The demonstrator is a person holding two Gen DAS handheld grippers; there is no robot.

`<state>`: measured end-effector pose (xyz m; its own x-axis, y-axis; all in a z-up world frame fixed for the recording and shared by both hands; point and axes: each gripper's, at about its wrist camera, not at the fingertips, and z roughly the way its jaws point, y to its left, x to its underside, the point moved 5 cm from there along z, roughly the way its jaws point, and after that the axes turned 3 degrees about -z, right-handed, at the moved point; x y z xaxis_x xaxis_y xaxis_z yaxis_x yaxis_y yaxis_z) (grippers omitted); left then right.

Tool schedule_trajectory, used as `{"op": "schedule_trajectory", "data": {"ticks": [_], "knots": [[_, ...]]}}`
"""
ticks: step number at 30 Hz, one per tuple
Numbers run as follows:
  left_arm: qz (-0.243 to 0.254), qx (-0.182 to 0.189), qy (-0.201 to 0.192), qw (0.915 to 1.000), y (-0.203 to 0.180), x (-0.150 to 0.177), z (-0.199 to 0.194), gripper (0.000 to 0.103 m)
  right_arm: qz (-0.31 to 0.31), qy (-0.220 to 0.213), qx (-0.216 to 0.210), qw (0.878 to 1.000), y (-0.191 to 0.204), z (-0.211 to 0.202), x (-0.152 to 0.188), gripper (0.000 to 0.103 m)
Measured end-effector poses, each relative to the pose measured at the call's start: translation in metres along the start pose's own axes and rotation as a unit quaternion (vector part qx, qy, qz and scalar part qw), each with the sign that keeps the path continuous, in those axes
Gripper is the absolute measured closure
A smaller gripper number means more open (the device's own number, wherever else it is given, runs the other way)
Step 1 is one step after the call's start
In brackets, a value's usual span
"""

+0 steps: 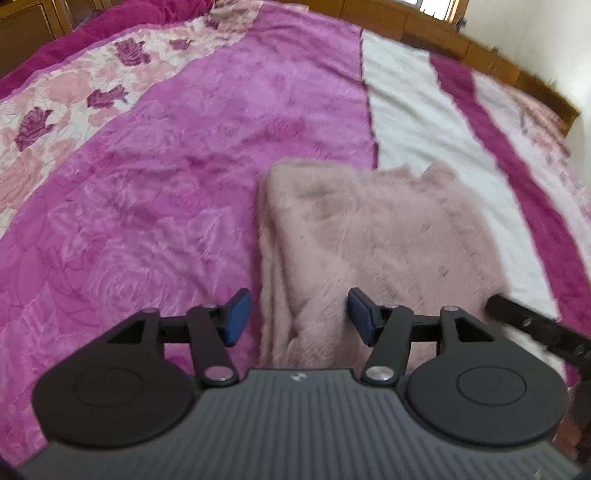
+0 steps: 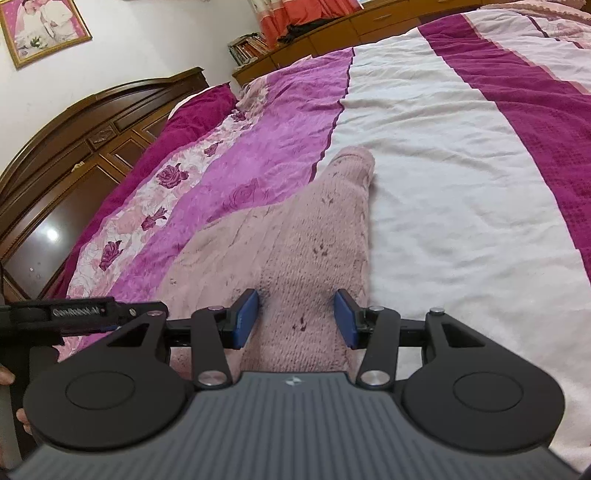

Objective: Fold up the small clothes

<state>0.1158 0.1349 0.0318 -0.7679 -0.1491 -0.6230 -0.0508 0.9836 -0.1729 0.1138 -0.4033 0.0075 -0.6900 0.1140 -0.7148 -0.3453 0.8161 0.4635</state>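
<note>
A fuzzy pale-pink knit garment point(image 1: 369, 236) lies folded on the bed, its long narrow part point(image 2: 332, 206) stretching away from me in the right wrist view. My left gripper point(image 1: 298, 317) is open just above the garment's near left edge; the blue pads point(image 1: 236, 317) stand apart and do not press the fabric. My right gripper point(image 2: 295, 319) is open too, low over the garment, with knit fabric lying between and under its pads point(image 2: 245, 319). Each gripper shows in the other's view: the right one point(image 1: 535, 325), the left one point(image 2: 74, 314).
The bedspread has a magenta rose-patterned part point(image 1: 147, 206) and a white part with dark pink stripes point(image 2: 443, 184). A dark wooden headboard point(image 2: 74, 140) and low wooden cabinets point(image 2: 332, 33) border the bed. A person's fingers point(image 2: 7, 376) show at the left edge.
</note>
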Motion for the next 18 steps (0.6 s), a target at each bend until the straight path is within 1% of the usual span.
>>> {"op": "schedule_trajectory", "data": {"ticks": [2, 4, 6, 7, 8, 10, 11, 13, 18], "knots": [[-0.001, -0.010, 0.011, 0.9999, 0.002, 0.004, 0.004, 0.041, 0.005, 0.003, -0.005, 1.000, 0.001, 0.001, 0.001, 0.049], [-0.006, -0.011, 0.013, 0.9998, 0.006, 0.006, 0.007, 0.039, 0.007, 0.005, -0.008, 1.000, 0.000, 0.001, 0.002, 0.049], [-0.009, -0.016, 0.013, 0.9997, 0.010, 0.007, 0.008, 0.035, 0.009, 0.007, -0.010, 1.000, 0.000, 0.002, 0.002, 0.049], [-0.011, -0.017, 0.012, 0.9997, 0.011, 0.007, 0.007, 0.035, 0.013, 0.007, -0.013, 1.000, -0.001, 0.001, 0.002, 0.048], [-0.012, -0.016, 0.011, 0.9997, 0.011, 0.007, 0.006, 0.035, 0.018, 0.008, -0.016, 1.000, -0.002, 0.001, 0.001, 0.047], [-0.014, -0.012, 0.008, 0.9998, 0.010, 0.005, 0.003, 0.035, 0.033, 0.005, -0.029, 0.999, -0.006, -0.002, -0.002, 0.035], [-0.017, -0.007, 0.006, 0.9998, 0.010, 0.004, 0.001, 0.035, 0.044, 0.001, -0.036, 0.998, -0.007, -0.003, -0.004, 0.031], [-0.029, 0.001, 0.005, 0.9996, 0.011, 0.001, -0.001, 0.037, 0.061, -0.008, -0.042, 0.997, -0.012, -0.005, -0.008, 0.021], [-0.058, 0.019, 0.012, 0.9981, 0.015, -0.004, 0.004, 0.037, 0.076, 0.000, -0.028, 0.997, -0.023, -0.001, -0.012, 0.020]]}}
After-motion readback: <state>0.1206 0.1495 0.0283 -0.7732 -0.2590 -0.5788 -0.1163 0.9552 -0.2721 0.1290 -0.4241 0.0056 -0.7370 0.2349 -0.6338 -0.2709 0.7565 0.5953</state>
